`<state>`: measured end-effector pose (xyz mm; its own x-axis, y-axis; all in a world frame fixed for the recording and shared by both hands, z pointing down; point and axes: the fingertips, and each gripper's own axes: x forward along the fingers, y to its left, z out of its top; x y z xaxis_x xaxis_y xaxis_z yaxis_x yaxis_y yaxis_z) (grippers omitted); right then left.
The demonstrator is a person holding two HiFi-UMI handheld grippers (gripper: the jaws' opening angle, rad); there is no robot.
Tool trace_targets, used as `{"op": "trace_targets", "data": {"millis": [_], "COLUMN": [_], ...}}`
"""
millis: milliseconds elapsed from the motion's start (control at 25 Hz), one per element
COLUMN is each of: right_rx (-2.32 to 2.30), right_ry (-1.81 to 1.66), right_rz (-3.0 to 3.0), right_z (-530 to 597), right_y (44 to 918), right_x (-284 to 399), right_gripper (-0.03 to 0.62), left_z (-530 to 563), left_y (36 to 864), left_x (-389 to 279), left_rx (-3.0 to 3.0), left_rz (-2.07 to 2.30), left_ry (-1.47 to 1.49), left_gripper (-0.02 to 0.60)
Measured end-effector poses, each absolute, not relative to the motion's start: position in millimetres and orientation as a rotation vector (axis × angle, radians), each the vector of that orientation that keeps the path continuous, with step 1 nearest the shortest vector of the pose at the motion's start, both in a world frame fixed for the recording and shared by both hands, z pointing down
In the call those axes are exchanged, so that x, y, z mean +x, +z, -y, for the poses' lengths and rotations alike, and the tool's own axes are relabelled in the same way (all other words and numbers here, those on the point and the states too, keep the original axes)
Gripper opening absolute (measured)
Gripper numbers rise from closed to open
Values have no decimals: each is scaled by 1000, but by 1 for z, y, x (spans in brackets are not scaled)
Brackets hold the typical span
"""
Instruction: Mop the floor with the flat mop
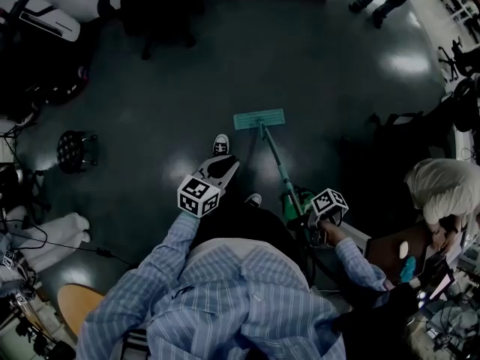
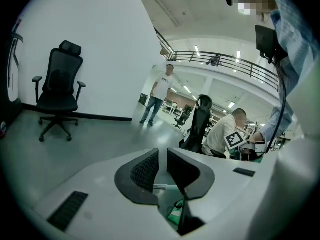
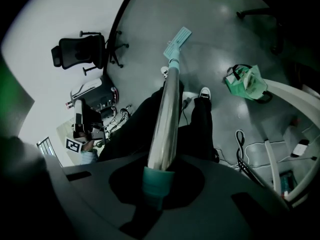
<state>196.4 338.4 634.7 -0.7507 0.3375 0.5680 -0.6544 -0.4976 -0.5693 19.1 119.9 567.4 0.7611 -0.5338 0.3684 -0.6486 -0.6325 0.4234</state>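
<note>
The flat mop has a teal pad lying flat on the dark floor ahead of my feet. Its handle slants back to my right gripper, which is shut on it. In the right gripper view the metal mop handle rises from the jaws of the right gripper, which grip its teal sleeve, and runs out to the teal pad. My left gripper hovers over my left shoe, apart from the mop. The left gripper has its jaws nearly together with nothing between them.
A black office chair stands by the white wall. A small black stool is at the left. One person stands farther off; another sits at the right. A green bag and cables lie on the floor.
</note>
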Motion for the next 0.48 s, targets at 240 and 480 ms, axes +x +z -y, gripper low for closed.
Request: {"op": "trace_targets", "data": {"millis": [240, 480], "right_rx": [521, 527], "right_ry": [2238, 2216], "right_rz": [1102, 1121], "right_z": [-258, -158], "right_y": [643, 656], "right_x": [178, 160], "right_gripper": [20, 20], "left_z": [-63, -6], "left_y": [561, 563], "left_x": [14, -1], "left_rx": [2412, 2389], "left_rz": [891, 905], "left_ry": [270, 277], "left_gripper": [54, 54]}}
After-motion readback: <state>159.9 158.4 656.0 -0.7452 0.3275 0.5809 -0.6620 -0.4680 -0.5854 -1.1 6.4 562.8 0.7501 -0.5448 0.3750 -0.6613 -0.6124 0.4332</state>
